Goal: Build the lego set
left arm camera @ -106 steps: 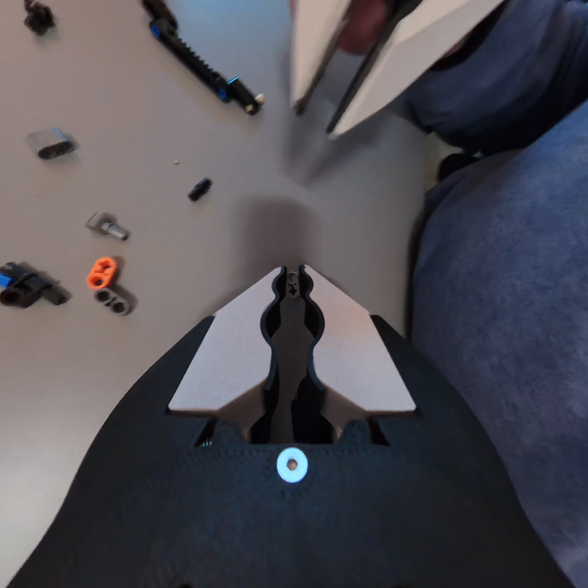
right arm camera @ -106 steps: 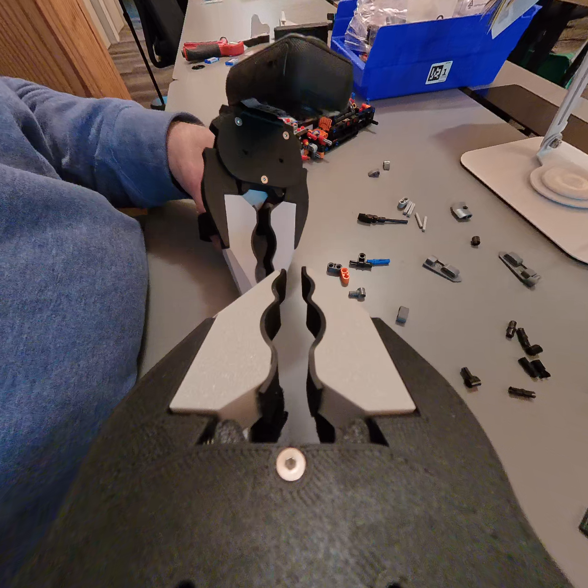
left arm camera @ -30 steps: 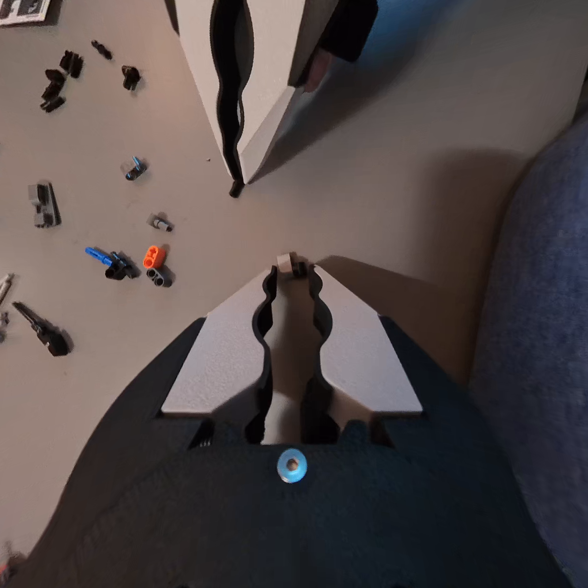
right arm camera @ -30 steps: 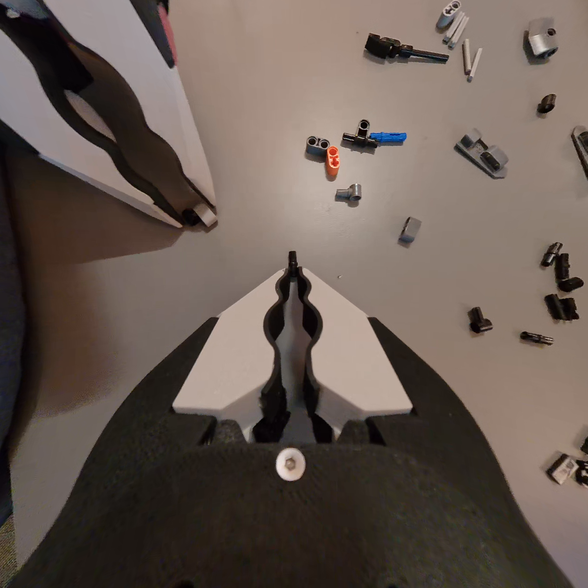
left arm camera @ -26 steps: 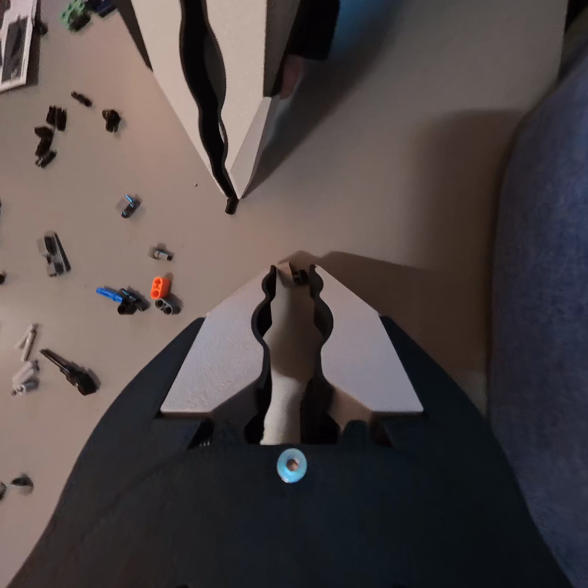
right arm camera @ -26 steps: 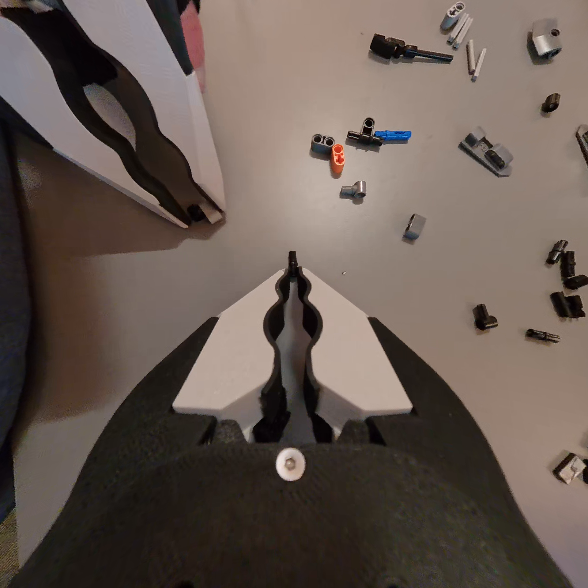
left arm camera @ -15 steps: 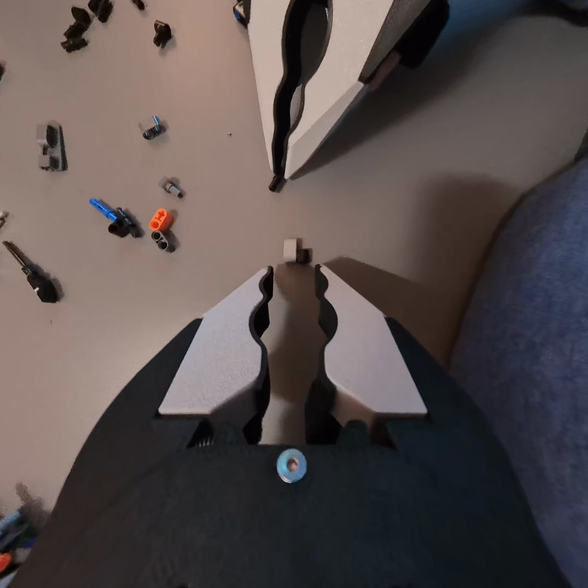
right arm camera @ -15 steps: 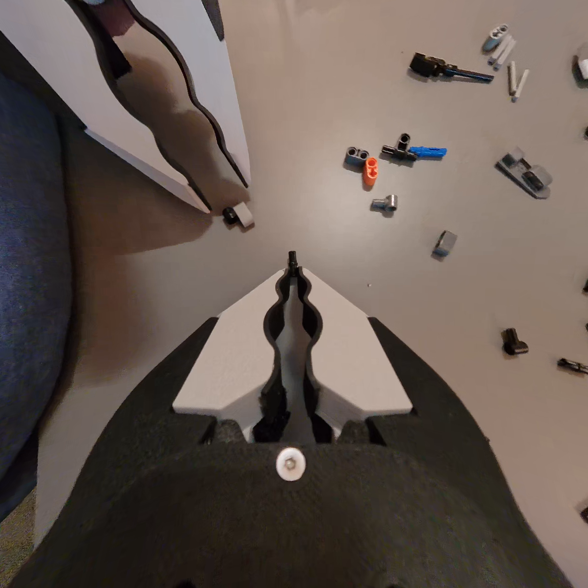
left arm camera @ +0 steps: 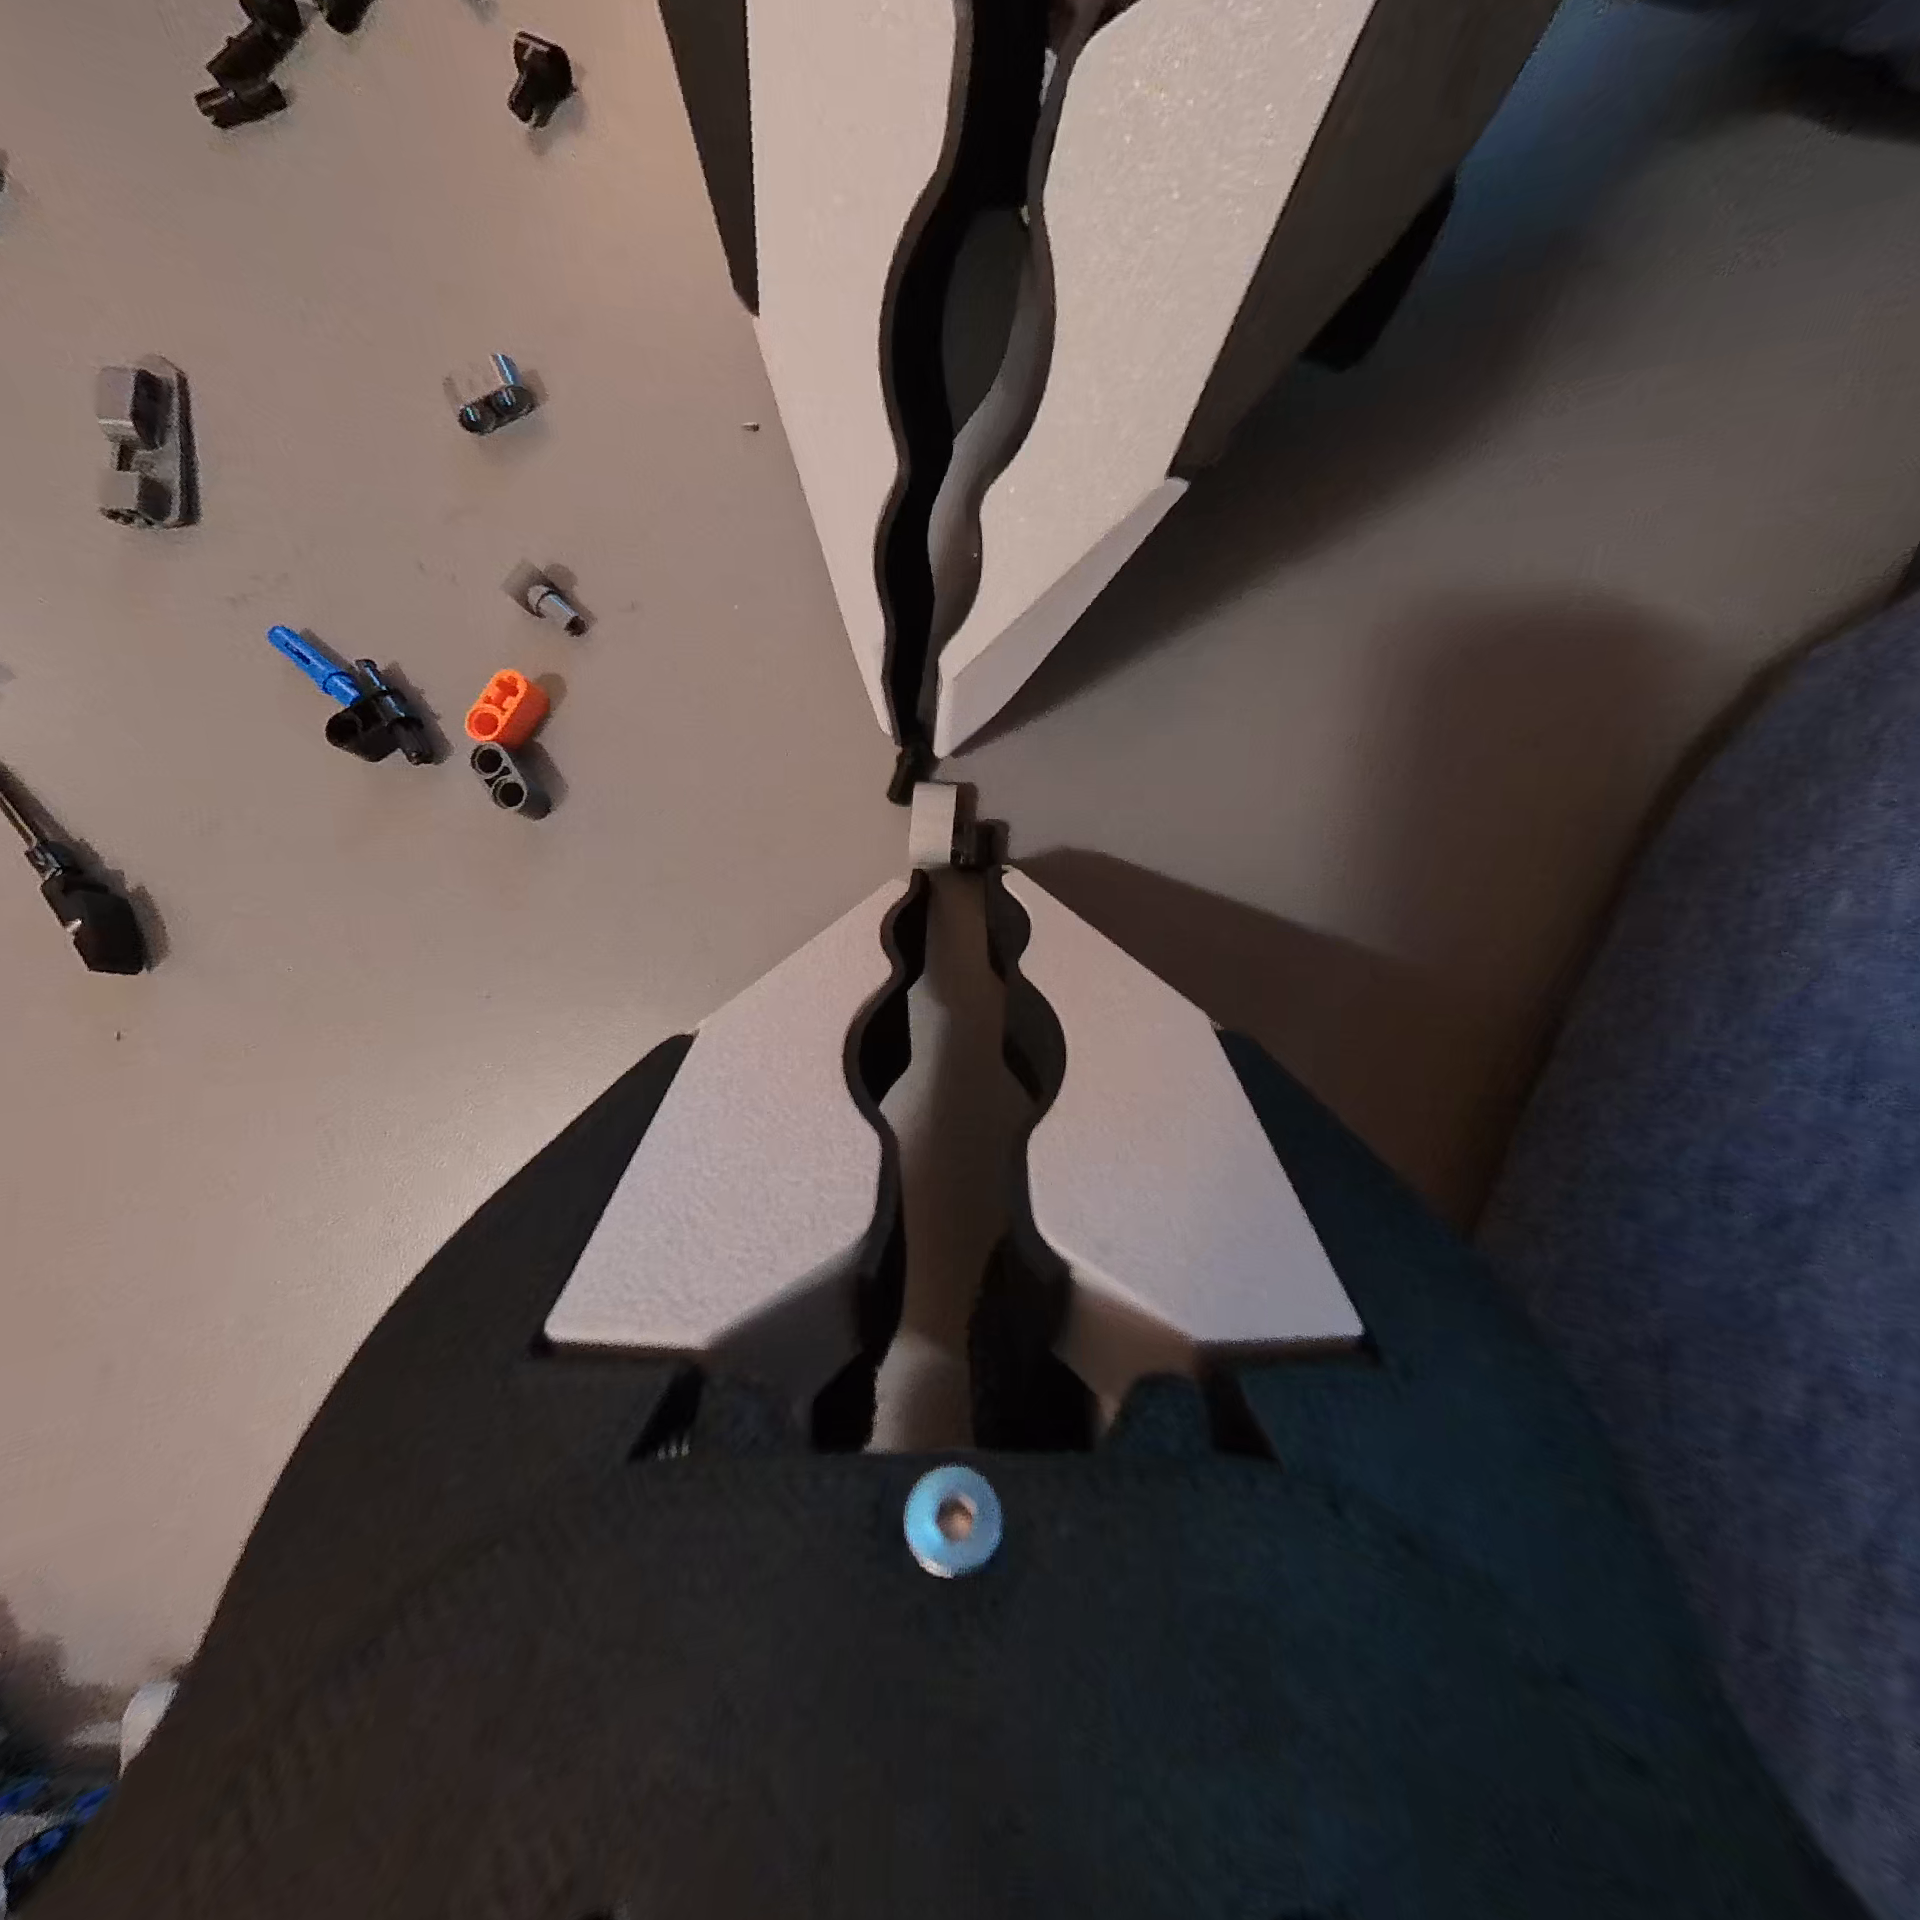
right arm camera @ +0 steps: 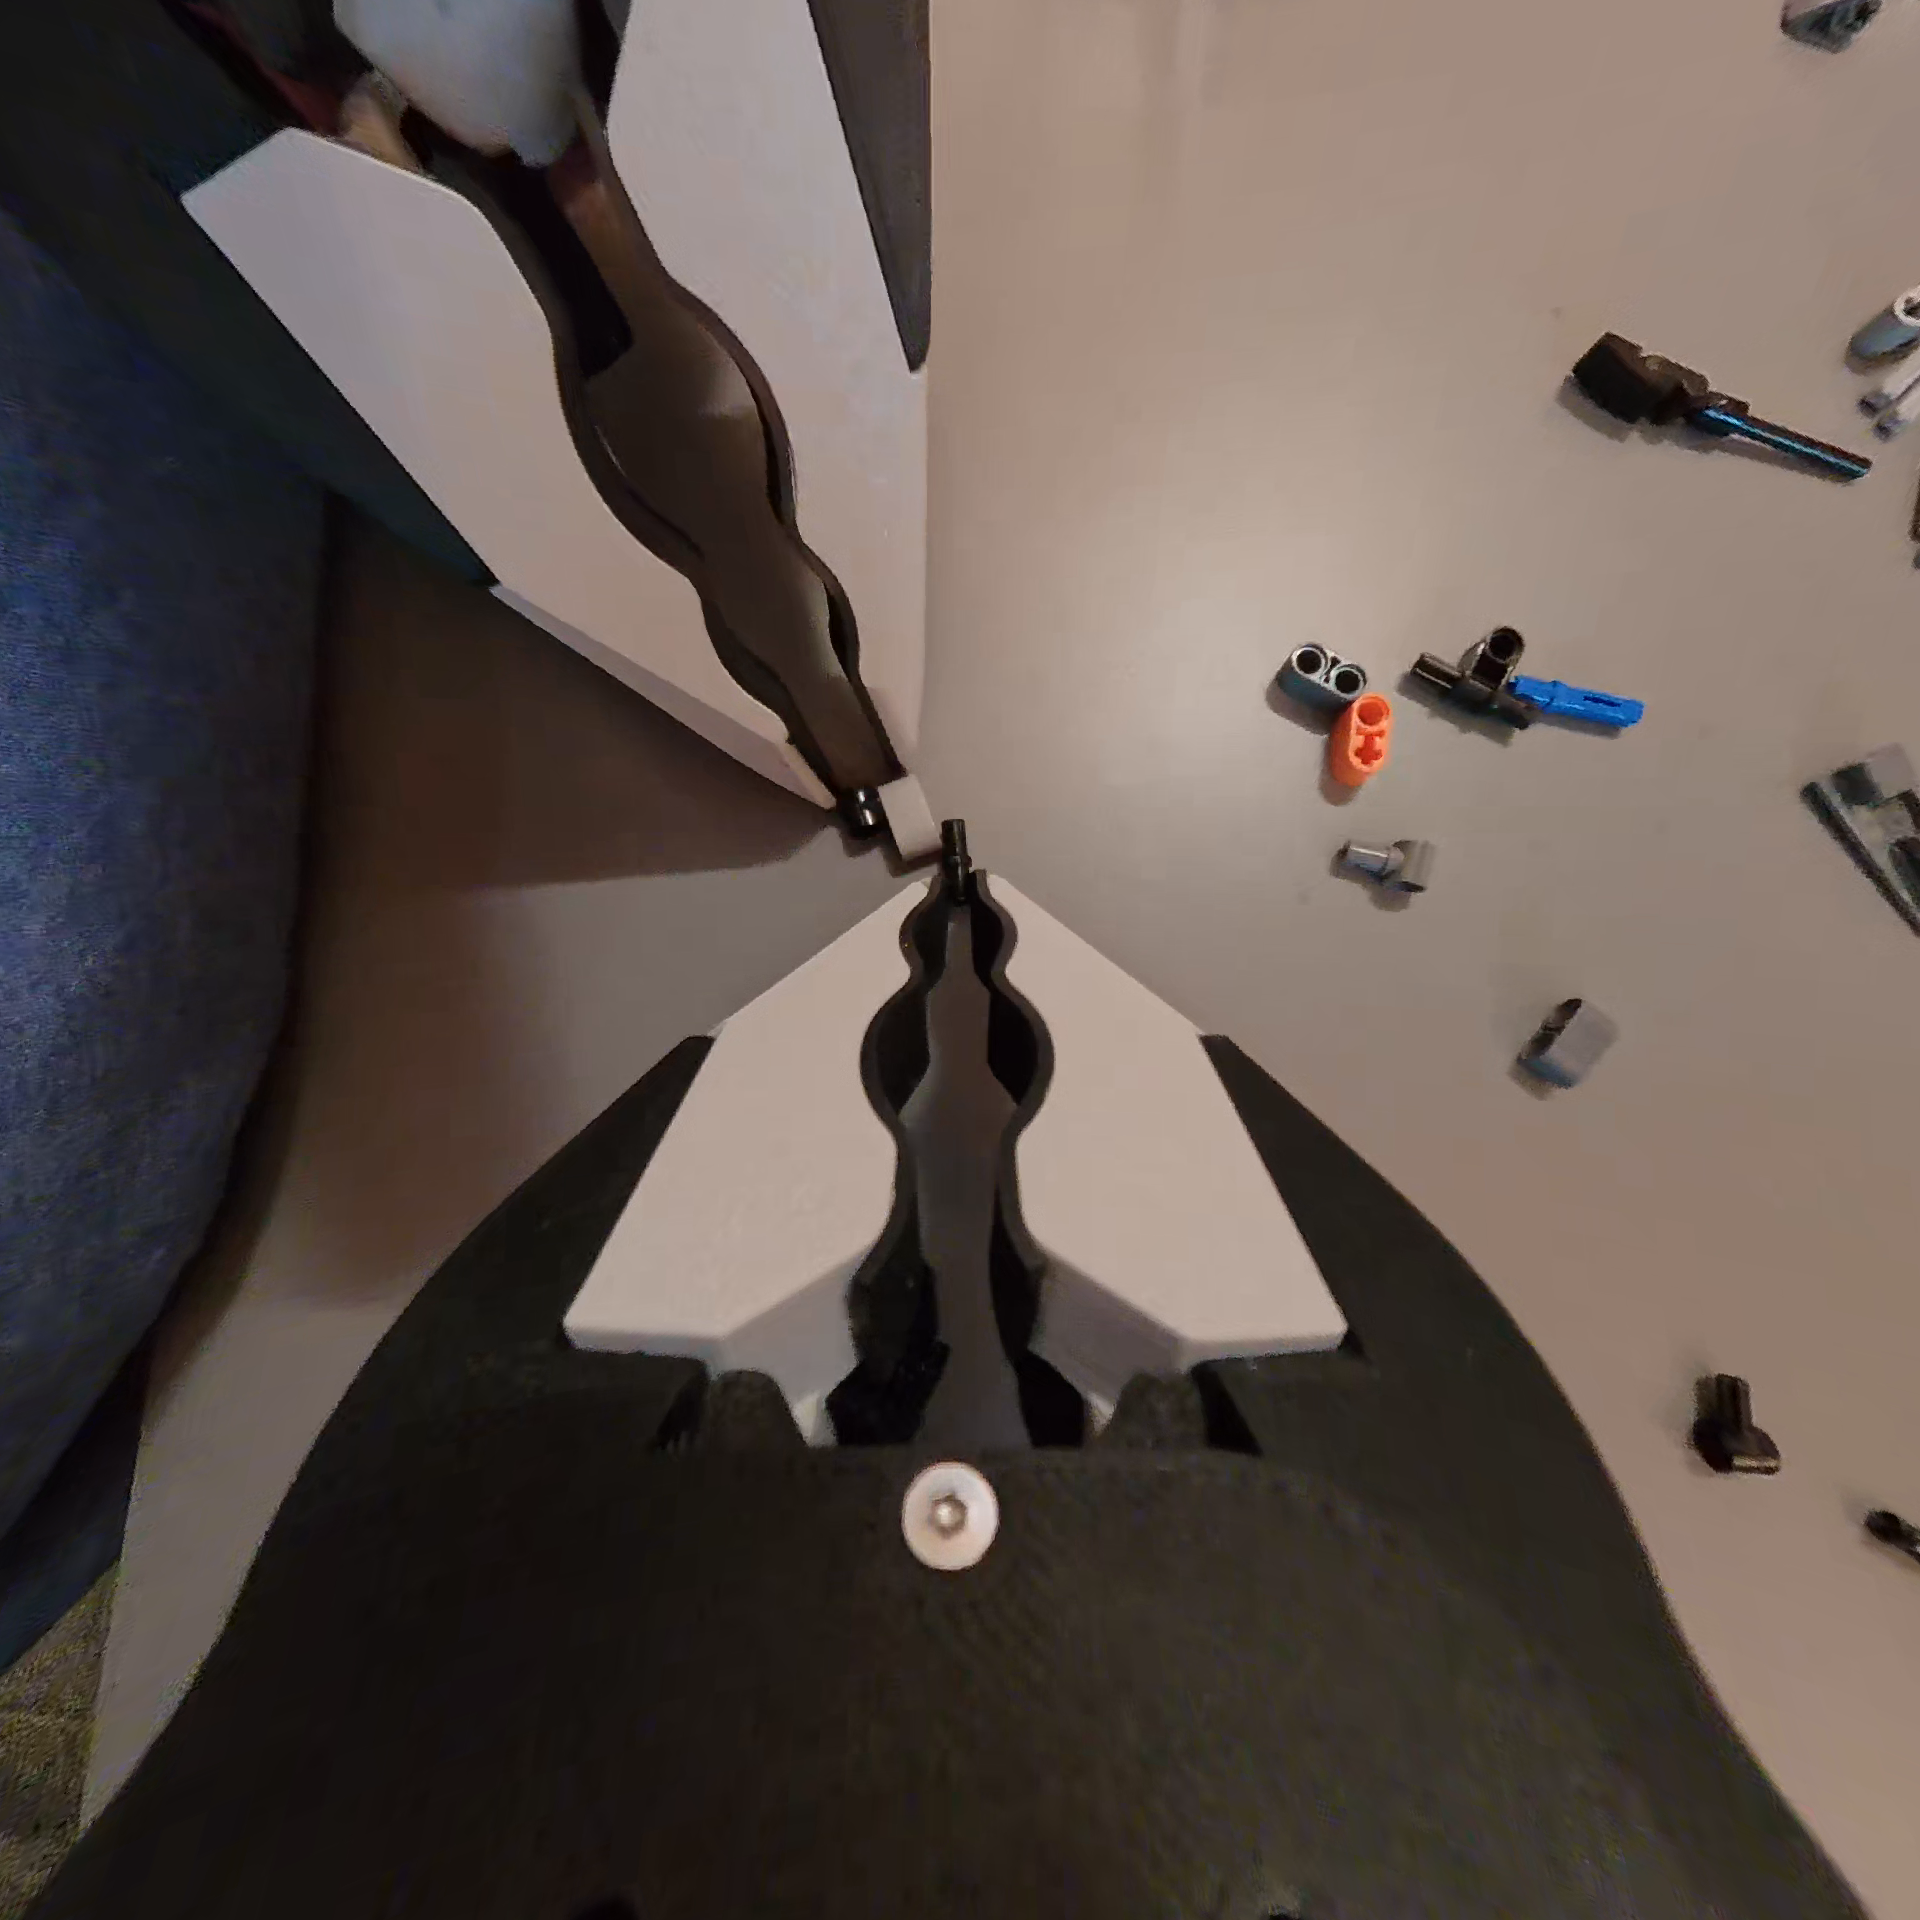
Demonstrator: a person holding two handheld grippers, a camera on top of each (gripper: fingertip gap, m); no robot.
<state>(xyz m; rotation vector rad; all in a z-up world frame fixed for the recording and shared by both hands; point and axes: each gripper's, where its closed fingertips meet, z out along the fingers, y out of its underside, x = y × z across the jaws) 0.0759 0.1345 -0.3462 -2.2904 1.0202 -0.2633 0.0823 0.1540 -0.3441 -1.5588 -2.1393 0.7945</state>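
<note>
My left gripper [left arm camera: 960, 878] is narrowly shut at its tips on a small grey connector [left arm camera: 938, 826] with a black pin [left arm camera: 982, 842] in its side, low over the grey table [left arm camera: 312, 1039]. My right gripper [right arm camera: 951, 896] is shut on a thin black pin [right arm camera: 954, 852] that sticks out past its tips. The two grippers meet tip to tip. The pin's end touches the grey connector [right arm camera: 912, 823]. In the left wrist view the right gripper [left arm camera: 914, 743] comes down from the top with its pin [left arm camera: 902, 777]. In the right wrist view the left gripper [right arm camera: 868, 784] comes from the upper left.
Loose parts lie on the table: an orange connector [right arm camera: 1361, 738], a dark grey two-hole piece [right arm camera: 1320, 675], a black connector with a blue pin [right arm camera: 1517, 696], a grey block [right arm camera: 1569, 1039] and black pins [right arm camera: 1730, 1439]. A blue sleeve [right arm camera: 135, 727] lies along the table edge. Less than 4 cm separates the two grippers' tips. My right tips are roughly 11 cm from the grey block [right arm camera: 1569, 1039]. Seen from the left wrist view [left arm camera: 484, 384] as well.
Half a second ago my left gripper stood open with the grey connector lying just ahead of it. Now its jaws have narrowed on it. My right gripper has moved in with the pin.
</note>
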